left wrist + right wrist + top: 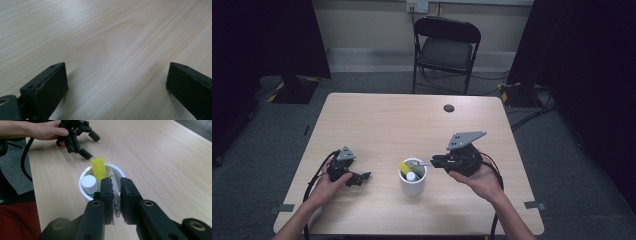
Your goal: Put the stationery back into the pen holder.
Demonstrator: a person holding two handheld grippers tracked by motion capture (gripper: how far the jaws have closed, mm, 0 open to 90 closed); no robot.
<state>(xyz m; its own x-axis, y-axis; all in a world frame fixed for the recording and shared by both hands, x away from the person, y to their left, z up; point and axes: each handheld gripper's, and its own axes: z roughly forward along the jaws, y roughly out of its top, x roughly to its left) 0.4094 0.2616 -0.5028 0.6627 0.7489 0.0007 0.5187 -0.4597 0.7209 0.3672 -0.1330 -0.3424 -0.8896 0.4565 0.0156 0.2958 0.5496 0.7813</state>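
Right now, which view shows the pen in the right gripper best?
The right gripper view: the pen sits clamped in the right gripper above the white cup. The high view shows it as a tiny sliver.

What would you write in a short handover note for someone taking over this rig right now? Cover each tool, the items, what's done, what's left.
Right tool: shut on a clear pen, held over the white cup.
Left tool: open, holding nothing, low over the table.
Cup: near the table's middle, holding a yellow block and a white-capped bottle.
Done: pen gripped at the cup.
Left: probably to finish moving the pen; whether in or out, I cannot tell.
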